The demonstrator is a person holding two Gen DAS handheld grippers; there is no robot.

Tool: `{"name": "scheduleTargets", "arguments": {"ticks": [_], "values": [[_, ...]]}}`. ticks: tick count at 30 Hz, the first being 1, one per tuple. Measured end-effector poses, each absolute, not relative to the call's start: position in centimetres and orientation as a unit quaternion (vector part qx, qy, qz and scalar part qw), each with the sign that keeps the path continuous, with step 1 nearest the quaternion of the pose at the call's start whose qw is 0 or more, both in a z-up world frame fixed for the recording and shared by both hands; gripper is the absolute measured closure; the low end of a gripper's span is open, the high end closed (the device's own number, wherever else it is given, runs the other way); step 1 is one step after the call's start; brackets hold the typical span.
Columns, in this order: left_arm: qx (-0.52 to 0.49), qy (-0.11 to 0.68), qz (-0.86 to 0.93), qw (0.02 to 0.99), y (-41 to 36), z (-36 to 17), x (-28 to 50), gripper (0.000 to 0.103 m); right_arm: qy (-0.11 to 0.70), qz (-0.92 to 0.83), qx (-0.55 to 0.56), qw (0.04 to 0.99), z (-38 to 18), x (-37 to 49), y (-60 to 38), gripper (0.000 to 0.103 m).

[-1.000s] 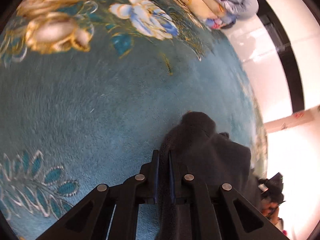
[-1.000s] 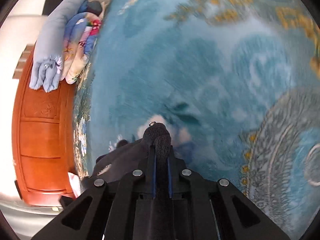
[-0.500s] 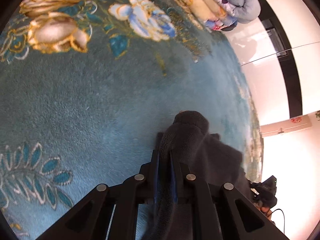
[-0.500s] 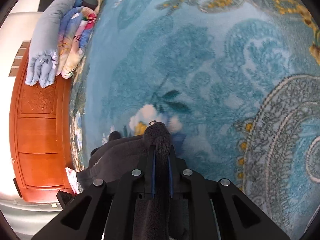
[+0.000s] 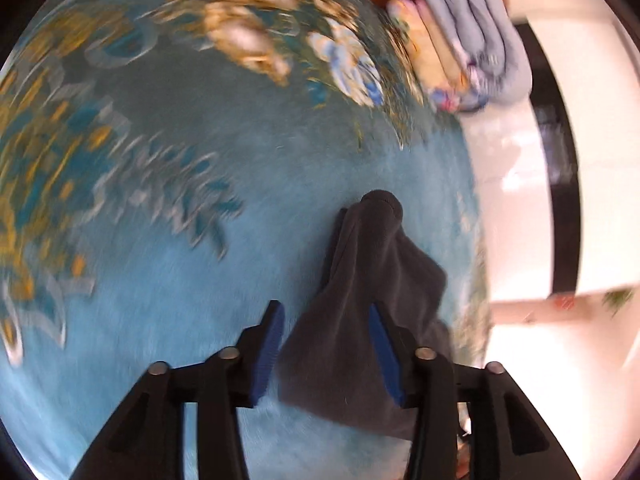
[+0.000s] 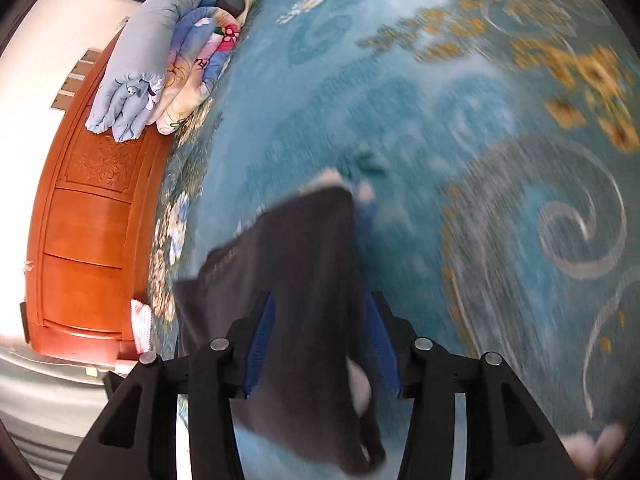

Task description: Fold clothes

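A dark grey garment lies on a teal flowered blanket. In the left wrist view my left gripper is open, its blue pads standing apart on either side of the cloth, which rises to a bunched tip ahead. In the right wrist view the same garment lies between the spread pads of my right gripper, which is also open. Neither gripper pinches the cloth. Both views are blurred by motion.
Folded quilts in light blue and floral prints are stacked at the blanket's far edge, and also show in the left wrist view. An orange wooden bed end borders the blanket. A white floor lies beyond.
Both grippers were shut on the dark garment; now both have opened and let it go. The garment has dropped flatter onto the blanket, and both cameras are swinging.
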State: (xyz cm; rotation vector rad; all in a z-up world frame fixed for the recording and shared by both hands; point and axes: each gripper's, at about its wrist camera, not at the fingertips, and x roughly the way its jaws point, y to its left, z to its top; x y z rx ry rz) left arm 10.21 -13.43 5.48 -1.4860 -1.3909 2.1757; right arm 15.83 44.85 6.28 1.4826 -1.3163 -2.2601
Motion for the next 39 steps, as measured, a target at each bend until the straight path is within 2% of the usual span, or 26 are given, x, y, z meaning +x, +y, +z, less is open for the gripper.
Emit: {"name": "scheduleTargets", "arguments": {"ticks": [3,4,7,11,12,13,14,24,32,39], "values": [[-0.491,-0.489,0.717,0.074,-13.5,4.8,12.3,0.033,-0.482,-0.733,0.475,0.072,5.1,18.8,45.3,0.050],[-0.494,-0.489,0.714,0.078,-12.9,4.6,12.6,0.033,-0.503,-0.724,0.467,0.073,4.6,19.8,45.6,0.049],[-0.502,-0.490,0.707,0.087,-11.0,3.8,13.3,0.030,-0.543,-0.704,0.453,0.069,3.3,22.2,45.8,0.034],[-0.513,-0.490,0.698,0.100,-8.6,2.8,14.2,0.025,-0.569,-0.689,0.441,0.088,2.3,23.9,45.0,0.032],[-0.515,-0.489,0.696,0.104,-7.9,2.6,14.4,0.024,-0.572,-0.686,0.439,0.092,2.1,24.1,44.7,0.028],[-0.518,-0.484,0.698,0.107,-7.4,2.5,14.2,0.024,-0.573,-0.686,0.439,0.094,1.9,24.1,44.4,0.018],[-0.520,-0.479,0.699,0.110,-6.8,2.5,14.0,0.023,-0.572,-0.686,0.440,0.095,1.8,24.0,44.1,0.015],[-0.516,-0.464,0.713,0.102,-4.3,1.0,12.3,0.025,-0.570,-0.694,0.428,0.100,0.6,22.2,41.9,0.015],[-0.495,-0.489,0.712,0.092,-4.6,0.2,11.5,0.024,-0.559,-0.709,0.413,0.118,1.0,19.3,40.0,0.015],[-0.458,-0.535,0.706,0.077,-6.0,-0.4,11.5,0.023,-0.601,-0.691,0.383,0.121,0.4,19.5,40.2,0.016]]}}
